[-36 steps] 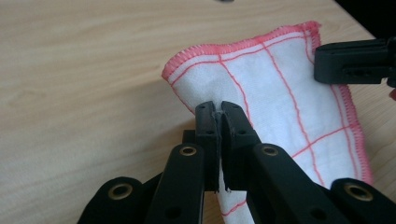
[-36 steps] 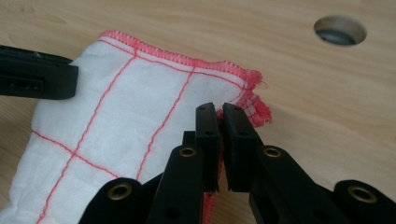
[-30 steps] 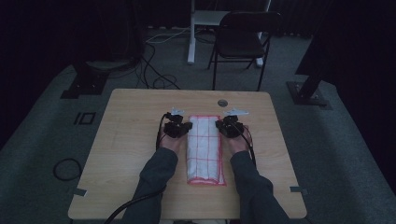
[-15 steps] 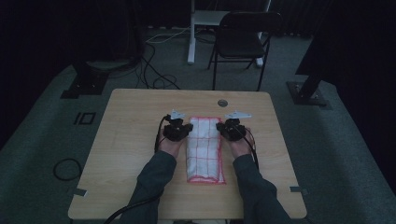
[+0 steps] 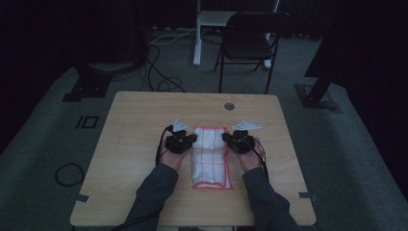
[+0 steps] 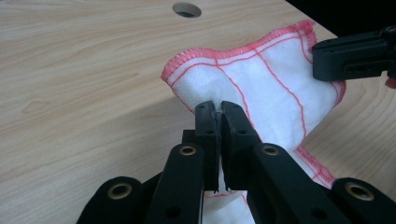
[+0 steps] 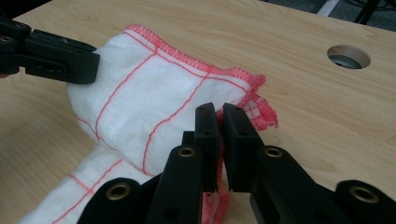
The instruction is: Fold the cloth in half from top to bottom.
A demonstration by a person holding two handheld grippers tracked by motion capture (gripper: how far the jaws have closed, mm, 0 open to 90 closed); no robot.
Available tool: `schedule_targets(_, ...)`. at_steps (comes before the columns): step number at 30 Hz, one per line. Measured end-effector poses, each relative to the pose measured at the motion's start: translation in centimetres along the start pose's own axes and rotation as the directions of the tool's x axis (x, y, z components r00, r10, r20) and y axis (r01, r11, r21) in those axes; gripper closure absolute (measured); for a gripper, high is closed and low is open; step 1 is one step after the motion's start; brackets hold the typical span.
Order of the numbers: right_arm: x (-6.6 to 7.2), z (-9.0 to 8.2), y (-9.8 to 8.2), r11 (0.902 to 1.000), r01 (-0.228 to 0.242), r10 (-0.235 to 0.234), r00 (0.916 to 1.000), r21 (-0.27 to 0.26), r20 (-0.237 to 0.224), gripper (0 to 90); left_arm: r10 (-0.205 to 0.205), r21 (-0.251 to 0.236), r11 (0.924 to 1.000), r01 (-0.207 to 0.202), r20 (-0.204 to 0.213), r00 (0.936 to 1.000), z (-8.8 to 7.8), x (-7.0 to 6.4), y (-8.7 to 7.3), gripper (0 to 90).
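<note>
My right claw (image 7: pixel 219 112) is clamped on the red-stitched edge of the white cloth (image 7: pixel 140 102), which humps up off the wooden desk (image 7: pixel 303 107). The left claw (image 7: pixel 70 60) (upper left) grips its far side; a round hole (image 7: pixel 348 56) sits beyond.

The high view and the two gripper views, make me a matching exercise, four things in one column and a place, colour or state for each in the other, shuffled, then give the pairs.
Things:
1. cloth
2. left gripper
3. round hole
4. chair

Descriptions:
A. on the floor beyond the table
B. white with red lines and red edging
C. jaws shut on the cloth's left edge
D. in the tabletop near the far edge

Pairs: 1-B, 2-C, 3-D, 4-A
</note>
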State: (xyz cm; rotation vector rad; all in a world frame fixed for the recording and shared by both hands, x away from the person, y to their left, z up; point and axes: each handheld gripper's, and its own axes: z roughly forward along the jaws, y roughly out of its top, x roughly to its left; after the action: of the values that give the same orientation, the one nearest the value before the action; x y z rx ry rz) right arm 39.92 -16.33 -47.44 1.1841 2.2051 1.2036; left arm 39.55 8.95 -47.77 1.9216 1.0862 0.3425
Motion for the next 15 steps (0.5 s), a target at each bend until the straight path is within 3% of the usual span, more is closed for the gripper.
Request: schedule_targets(15,0.8,-0.5,-1.5,0.9998,-0.001,0.002,0.9997,0.019,-0.024,85.2,-0.005,0.010,0.9999,0.005,0.012,0.9999,-0.9,-1.0,-1.7,86.7)
